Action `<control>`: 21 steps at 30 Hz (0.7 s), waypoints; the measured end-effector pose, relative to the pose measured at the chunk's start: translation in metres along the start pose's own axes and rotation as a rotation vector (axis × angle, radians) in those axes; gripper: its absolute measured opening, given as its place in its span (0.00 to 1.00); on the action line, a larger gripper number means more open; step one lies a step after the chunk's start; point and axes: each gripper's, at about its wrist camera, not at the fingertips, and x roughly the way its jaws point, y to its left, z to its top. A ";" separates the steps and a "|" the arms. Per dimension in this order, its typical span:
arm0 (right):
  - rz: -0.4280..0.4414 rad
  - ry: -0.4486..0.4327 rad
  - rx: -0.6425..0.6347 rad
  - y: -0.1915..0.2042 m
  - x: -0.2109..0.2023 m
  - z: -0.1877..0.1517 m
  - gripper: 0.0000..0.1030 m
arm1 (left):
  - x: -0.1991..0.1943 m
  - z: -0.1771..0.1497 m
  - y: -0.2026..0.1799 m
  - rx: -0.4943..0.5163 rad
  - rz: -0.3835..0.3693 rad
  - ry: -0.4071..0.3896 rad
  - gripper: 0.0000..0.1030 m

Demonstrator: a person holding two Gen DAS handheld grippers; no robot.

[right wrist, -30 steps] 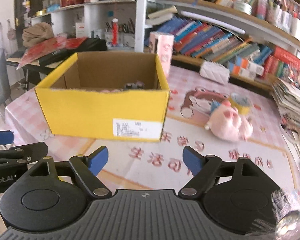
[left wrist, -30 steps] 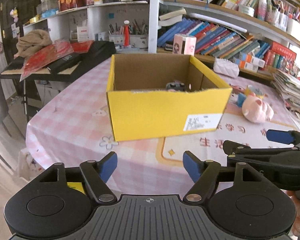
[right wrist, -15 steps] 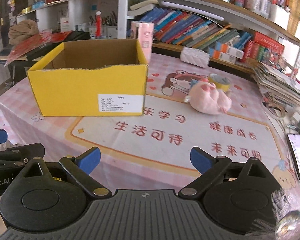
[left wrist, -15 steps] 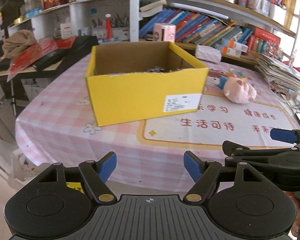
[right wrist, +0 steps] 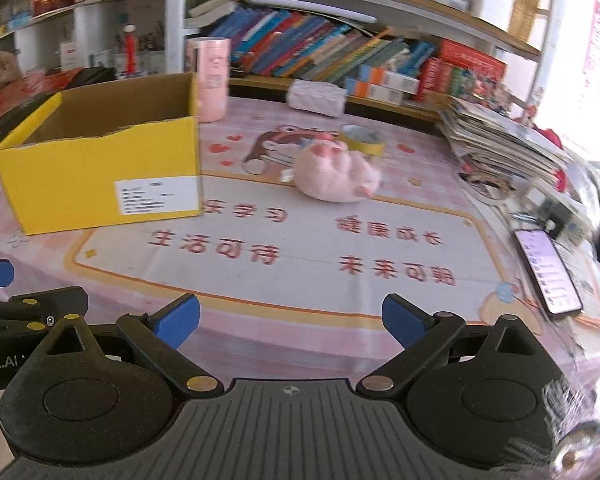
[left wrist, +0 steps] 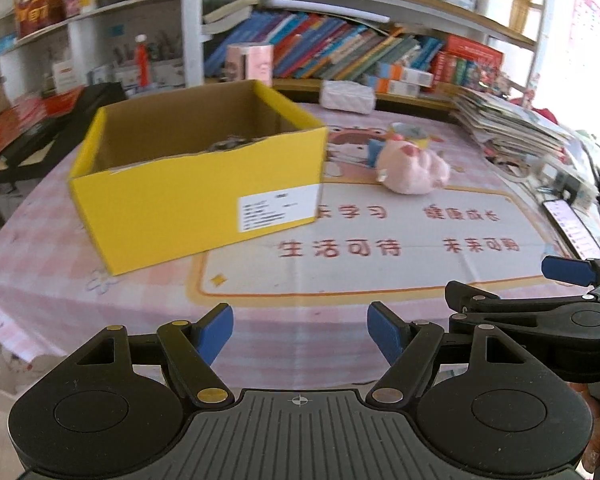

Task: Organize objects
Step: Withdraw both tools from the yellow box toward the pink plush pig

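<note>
Right tool [right wrist: 290, 318] opening with nothing between its jaws, left tool [left wrist: 300, 330] released: bring the right squarely over the pink plush toy [right wrist: 336, 178], then carry it to the yellow box [right wrist: 96, 152].

Left gripper [left wrist: 300, 334] fingers apart, empty; right gripper [right wrist: 291, 320] fingers opening, empty.

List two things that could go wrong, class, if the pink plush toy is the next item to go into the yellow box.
1. The pink plush toy lies against the yellow tape roll, so a grab by the empty right gripper, whose jaws are opening, might drag the roll along.
2. The phone lies flat near the table's right edge; a wide sweep there could knock it off.
</note>
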 end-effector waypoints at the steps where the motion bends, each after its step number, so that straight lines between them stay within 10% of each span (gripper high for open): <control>1: -0.010 0.001 0.006 -0.004 0.001 0.000 0.96 | 0.002 0.002 -0.004 0.007 -0.009 0.000 0.74; 21: -0.044 0.024 0.046 -0.051 0.043 0.024 0.96 | 0.048 0.043 -0.040 0.032 -0.027 0.008 0.74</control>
